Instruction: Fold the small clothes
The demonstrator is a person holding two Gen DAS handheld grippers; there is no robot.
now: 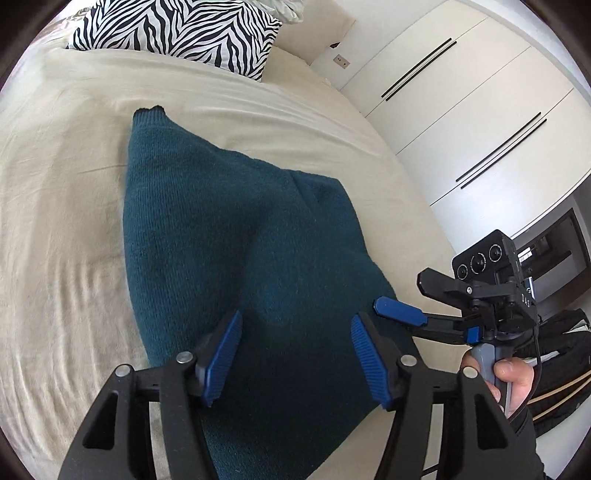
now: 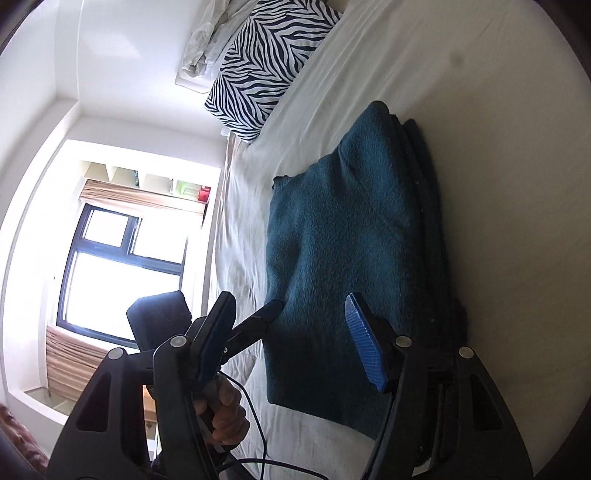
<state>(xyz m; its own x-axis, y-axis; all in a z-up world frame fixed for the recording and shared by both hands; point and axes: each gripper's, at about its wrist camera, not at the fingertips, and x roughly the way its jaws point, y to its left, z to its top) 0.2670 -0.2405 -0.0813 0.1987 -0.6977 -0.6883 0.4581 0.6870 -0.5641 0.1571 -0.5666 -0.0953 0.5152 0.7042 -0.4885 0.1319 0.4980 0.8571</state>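
a cream bed sheet [image 1: 74, 155] covers the bed, with a zebra-striped pillow [image 1: 184, 33] at its head. white wardrobe doors [image 1: 480, 92] stand beside it; a window [image 2: 118, 273] glows bright.

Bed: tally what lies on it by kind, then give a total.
Teal knitted garment: 1, folded
Zebra-print pillow: 1
Crumpled pale bedding by the pillow: 1
Total: 3 things on the cream sheet

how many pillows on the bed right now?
1. A zebra-print pillow lies at the head of the bed, beyond the teal sweater. Crumpled white bedding sits behind it and could hide another.
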